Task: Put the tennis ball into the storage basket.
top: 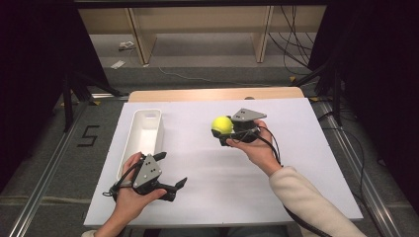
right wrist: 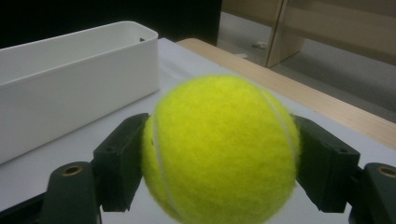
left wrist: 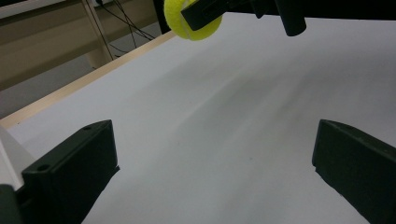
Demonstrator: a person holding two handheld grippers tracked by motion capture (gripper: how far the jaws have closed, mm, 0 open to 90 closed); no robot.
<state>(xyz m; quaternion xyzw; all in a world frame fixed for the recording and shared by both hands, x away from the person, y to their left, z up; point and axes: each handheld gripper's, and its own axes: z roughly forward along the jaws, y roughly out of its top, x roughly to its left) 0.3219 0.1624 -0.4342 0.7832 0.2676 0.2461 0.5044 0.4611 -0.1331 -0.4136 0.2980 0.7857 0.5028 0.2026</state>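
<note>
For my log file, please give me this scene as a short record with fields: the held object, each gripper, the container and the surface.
held object: tennis ball, yellow, raised off the table
right gripper: shut on the tennis ball, one jaw on each side
left gripper: open, holds nothing, low near the front edge
container: white tray, long, looks empty, at the left
surface: white table

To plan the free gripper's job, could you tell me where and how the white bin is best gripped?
Probably by a long side wall of the white bin, from above, one jaw inside and one outside: the bin is open-topped, thin-walled and too wide to span. The left gripper, open, is nearest.
</note>
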